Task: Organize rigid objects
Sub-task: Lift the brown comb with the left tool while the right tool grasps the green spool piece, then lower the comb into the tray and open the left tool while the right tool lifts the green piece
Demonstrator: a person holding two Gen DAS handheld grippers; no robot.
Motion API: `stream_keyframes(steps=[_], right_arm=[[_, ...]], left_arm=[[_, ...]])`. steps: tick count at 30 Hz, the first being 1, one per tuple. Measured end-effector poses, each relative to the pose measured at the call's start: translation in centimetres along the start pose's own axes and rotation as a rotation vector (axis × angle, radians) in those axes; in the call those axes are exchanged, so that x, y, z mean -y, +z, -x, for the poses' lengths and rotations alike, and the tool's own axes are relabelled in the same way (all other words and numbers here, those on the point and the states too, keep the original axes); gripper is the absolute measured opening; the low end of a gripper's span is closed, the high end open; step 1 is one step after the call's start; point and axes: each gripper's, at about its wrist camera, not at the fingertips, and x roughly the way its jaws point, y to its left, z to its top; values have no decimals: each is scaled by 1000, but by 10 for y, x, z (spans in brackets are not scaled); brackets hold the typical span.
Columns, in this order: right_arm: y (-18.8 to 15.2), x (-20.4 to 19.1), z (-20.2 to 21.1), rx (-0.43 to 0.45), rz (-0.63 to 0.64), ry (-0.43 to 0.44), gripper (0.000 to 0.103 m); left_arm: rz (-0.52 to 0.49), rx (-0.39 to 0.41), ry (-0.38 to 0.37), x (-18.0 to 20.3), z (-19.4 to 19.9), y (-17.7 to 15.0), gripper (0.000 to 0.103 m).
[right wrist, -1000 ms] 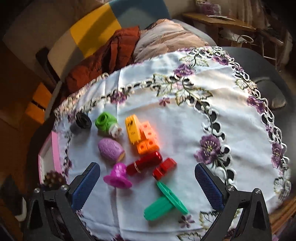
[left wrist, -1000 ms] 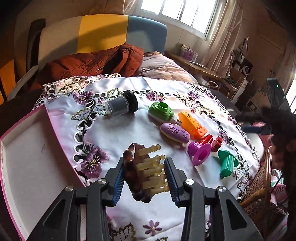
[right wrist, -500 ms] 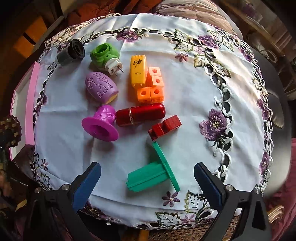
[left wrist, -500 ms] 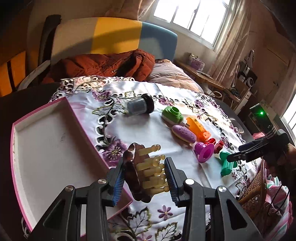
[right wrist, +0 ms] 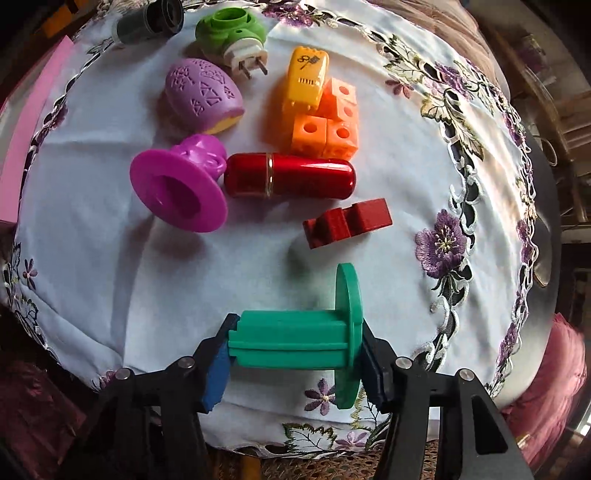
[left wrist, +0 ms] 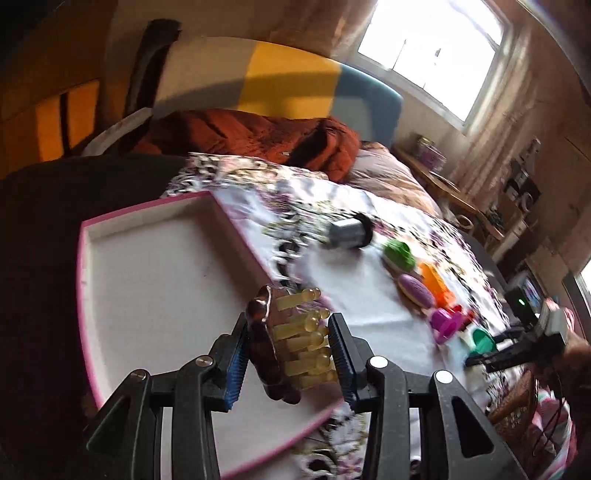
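Beyond the left hand-held gripper (left wrist: pixel 287 354), the room shows a bright window (left wrist: pixel 436 48) up to the right, with a cluttered shelf unit (left wrist: pixel 517 199) beneath it on that side. Straight ahead stands a headboard (left wrist: pixel 284 88) in white, yellow and blue panels, a rust-red quilted jacket (left wrist: pixel 251 136) heaped below it.

The desk carries a white tablecloth (right wrist: pixel 388 192) embroidered with purple flowers and cut-out edging (it hangs over the near rim). A pink-rimmed white tray (left wrist: pixel 155 280) lies directly ahead of and under the left hand-held gripper, which is pinching a brown massage comb (left wrist: pixel 291 343) with pale yellow pegs above the tray's near corner.

The right hand-held gripper (right wrist: pixel 295 347) points down at the cloth; its jaws have just been closing, and the blue pads now meet the ends of a green spool (right wrist: pixel 295 343) lying on its side between them.

Ahead of it lie a red tube (right wrist: pixel 291 181), a magenta flanged piece (right wrist: pixel 177 192), a dark red block (right wrist: pixel 347 221), orange cubes (right wrist: pixel 325 122), a purple egg shape (right wrist: pixel 203 96), a green plug (right wrist: pixel 231 33) and a dark jar (right wrist: pixel 147 24).
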Motion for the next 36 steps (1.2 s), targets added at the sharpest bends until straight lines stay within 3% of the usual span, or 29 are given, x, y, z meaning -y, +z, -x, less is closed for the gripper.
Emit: stream_keyframes(steps=[7, 15, 20, 23, 29, 36], right_arm=[[13, 20, 17, 59, -67, 26, 60], [12, 23, 28, 116, -103, 51, 60], [13, 27, 35, 138, -120, 55, 60], [3, 24, 41, 153, -130, 53, 60], [-3, 27, 52, 200, -165, 54, 60], [-12, 39, 71, 280, -228, 72, 60]], left_arm=[[109, -12, 115, -86, -15, 32, 41], [110, -45, 224, -119, -57, 56, 42], [120, -43, 295, -124, -72, 61, 44], [133, -22, 300, -125, -65, 61, 47], [147, 36, 345, -115, -31, 49, 49], [137, 79, 346, -84, 14, 10, 49]])
